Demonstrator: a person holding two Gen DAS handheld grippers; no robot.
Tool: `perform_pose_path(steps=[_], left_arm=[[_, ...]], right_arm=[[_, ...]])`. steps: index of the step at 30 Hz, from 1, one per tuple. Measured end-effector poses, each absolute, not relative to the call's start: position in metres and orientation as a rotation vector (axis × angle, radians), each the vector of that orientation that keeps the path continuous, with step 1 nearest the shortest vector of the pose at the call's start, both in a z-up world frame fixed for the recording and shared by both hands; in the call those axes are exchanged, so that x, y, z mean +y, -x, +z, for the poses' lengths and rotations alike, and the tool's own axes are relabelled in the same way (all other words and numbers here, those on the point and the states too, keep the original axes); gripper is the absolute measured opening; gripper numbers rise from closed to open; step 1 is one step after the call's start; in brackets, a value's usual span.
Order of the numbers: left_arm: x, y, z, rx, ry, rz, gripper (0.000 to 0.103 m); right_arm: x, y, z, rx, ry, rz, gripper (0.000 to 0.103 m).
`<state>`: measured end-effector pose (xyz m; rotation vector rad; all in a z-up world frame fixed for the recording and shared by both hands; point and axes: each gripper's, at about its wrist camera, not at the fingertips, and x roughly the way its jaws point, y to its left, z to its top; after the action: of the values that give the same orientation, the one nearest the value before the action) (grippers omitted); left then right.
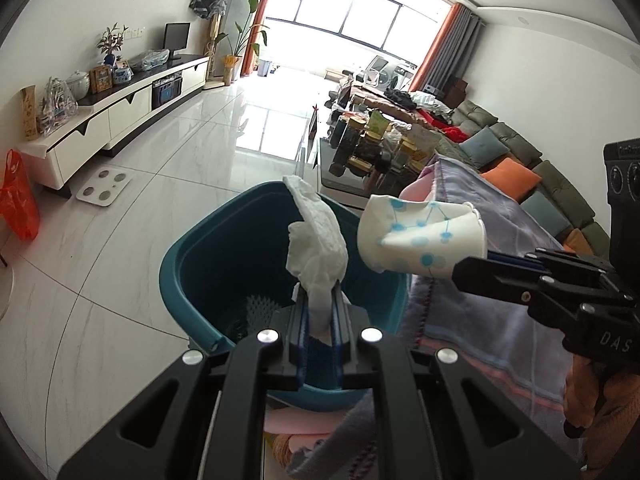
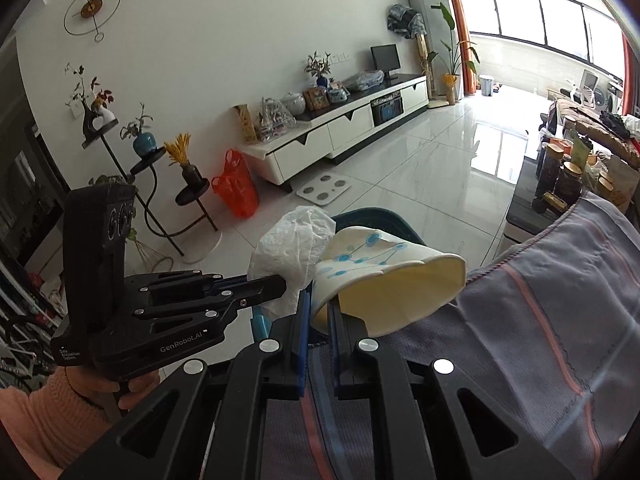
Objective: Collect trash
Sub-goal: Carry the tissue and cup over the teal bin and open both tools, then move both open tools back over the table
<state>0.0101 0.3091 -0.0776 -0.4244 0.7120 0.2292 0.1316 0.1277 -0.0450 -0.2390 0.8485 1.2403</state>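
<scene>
Left wrist view, items listed against the teal bin [image 1: 192, 268]:

- Left gripper [image 1: 320, 308]: clamped on crumpled white tissue [image 1: 316, 236]; held above the bin's open mouth, tissue standing up past the far rim.
- Right gripper [image 1: 470, 270]: entering from the right of the bin, pinching a squashed paper cup [image 1: 420, 236] with blue dot print; cup held just right of the tissue, over the bin's right edge, apart from the tissue in this view.
- Striped lilac cloth [image 1: 500, 312]: draped right of the bin, touching its right wall.
- White floor scale [image 1: 105, 187]: on the tiles, left of and beyond the bin.
- Orange plastic bag [image 1: 18, 200]: far left of the bin, by the white TV cabinet [image 1: 112, 116].
- Green sofa [image 1: 512, 140]: right of and beyond the bin, with cushions.

Right wrist view, same landmark:

- Right gripper [image 2: 318, 308]: fingers closed on the rim of the paper cup [image 2: 384, 280], mouth flattened and turned right; cup in front of the bin [image 2: 376, 216], hiding most of it.
- Left gripper [image 2: 280, 286]: coming in from the left, gripping the tissue [image 2: 292, 248], which touches the cup's left side here.
- Striped cloth [image 2: 540, 320]: right of and below the bin.
</scene>
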Motion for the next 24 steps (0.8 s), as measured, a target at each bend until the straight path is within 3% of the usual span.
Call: perform_pose_path(steps=[15,19,24], left_arm=[[0.325,-0.028,-0.109,0.767,0.492,0.261,0.014],[0.325,-0.034,-0.115,0.778,0.497,0.271,0.025],[0.324,-0.037,-0.12,0.783,0.484,0.274,0.028]], right_arm=[[0.163,-0.152,-0.058,0.947,0.219,1.218,0.015],[0.16,-0.152,-0.058,0.945,0.207,1.213,0.015],[0.148,-0.153,-0.058,0.95,0.173,1.203,0.015]])
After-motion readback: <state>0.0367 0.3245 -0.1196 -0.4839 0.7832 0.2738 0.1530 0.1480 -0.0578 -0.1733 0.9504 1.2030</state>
